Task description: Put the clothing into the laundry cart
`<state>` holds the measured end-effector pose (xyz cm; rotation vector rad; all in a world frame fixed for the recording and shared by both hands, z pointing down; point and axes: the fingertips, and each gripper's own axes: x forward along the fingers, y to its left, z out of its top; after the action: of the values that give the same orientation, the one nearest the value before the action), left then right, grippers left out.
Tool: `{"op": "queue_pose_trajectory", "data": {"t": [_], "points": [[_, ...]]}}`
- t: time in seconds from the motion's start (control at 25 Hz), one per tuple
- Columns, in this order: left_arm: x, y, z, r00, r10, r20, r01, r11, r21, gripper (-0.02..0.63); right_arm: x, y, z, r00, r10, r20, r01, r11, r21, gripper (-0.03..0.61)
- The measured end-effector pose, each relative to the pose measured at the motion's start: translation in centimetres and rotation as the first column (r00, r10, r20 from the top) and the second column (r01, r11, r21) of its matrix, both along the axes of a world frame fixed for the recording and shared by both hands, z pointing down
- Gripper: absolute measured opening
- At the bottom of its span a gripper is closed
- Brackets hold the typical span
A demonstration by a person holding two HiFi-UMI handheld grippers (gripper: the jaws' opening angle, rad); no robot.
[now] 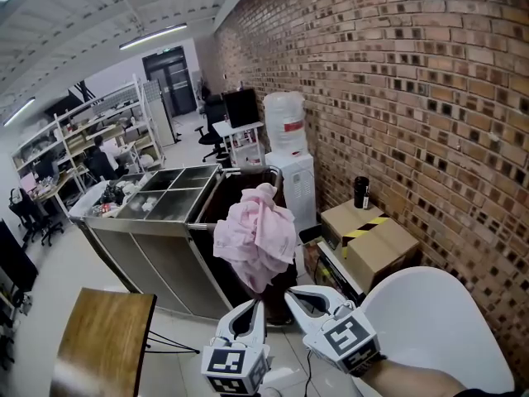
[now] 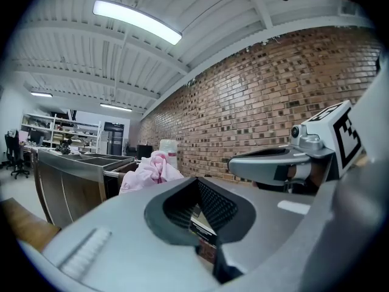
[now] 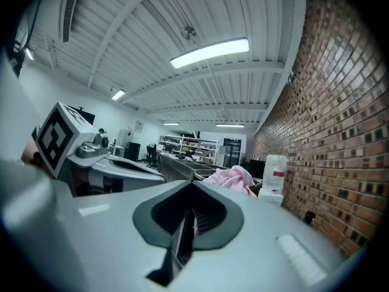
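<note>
- Clothing [image 1: 256, 234] is the worry: the pink bundle sits heaped high at the near end of the cart [image 1: 211, 213], with part of it hanging down the outside. I cannot tell how much of it is truly inside.
- Left tongs [image 1: 250, 307] and right tongs [image 1: 295, 298] are both clenched on nothing, side by side, near the bundle but apart from it. If the heap starts to slide, I judge I cannot catch it without first spreading a pair.
- The overhang could pull the rest out, and the bundle would land on the floor in front of the cart.
- If I poke it down with clenched tongs, I may shove it sideways instead, over the rim towards the cooler [image 1: 289, 164] or onto the steel surface [image 1: 157, 197] beside the cart.
- A push too low on the hanging part would likely press it against the cart's wall and lift nothing in.
- If I grasp only a thin fold, the rest may unroll and trail outside the rim.
- The cart may roll if I lean on it; I cannot see its wheels.
</note>
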<state>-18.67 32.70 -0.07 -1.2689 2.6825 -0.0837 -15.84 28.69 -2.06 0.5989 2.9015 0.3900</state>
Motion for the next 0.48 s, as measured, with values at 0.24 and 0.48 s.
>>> {"op": "queue_pose_trajectory", "data": {"t": [0.24,0.48], "points": [[0.37,-0.20,0.04,1.000,-0.006,-0.001,0.006,1.000,-0.005,0.002,0.62,0.30,-0.04,1.000,-0.004,-0.026,0.003,0.999,-0.038,0.000],[0.65,-0.34,-0.50,1.000,-0.011,0.002,0.011,1.000,0.005,0.002,0.86,0.28,-0.11,1.000,-0.004,-0.019,0.003,0.999,-0.037,0.000]]}}
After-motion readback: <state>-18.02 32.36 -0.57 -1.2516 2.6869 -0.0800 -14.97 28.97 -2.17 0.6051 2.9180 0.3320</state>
